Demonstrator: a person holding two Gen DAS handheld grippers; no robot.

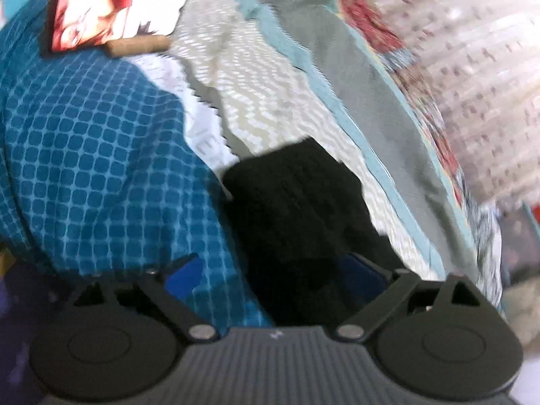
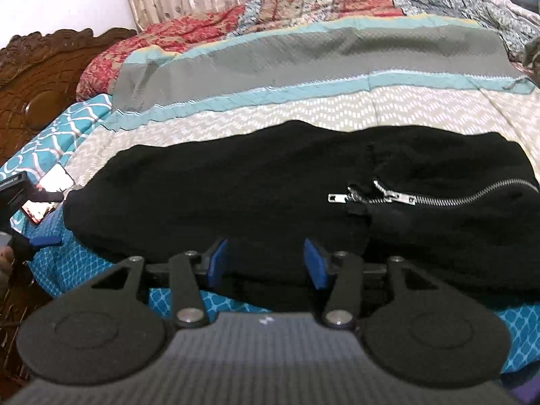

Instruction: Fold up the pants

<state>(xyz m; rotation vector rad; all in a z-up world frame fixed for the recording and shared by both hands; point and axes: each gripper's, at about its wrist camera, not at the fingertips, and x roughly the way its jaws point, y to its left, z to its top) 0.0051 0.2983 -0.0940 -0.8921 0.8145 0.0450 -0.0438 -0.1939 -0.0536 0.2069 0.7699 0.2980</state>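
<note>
While the pants [image 2: 236, 182] lie flat across the bed [image 2: 337, 111], each hand-held gripper, left [image 1: 275, 278] and right [image 2: 266, 260], stands wide around their near edge, probably readying a fold.

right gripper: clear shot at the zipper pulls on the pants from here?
Probably yes. The right gripper is open at the near edge of the black pants, and the zipper pulls lie exposed on top, ahead and to the right, with nothing covering them.
</note>
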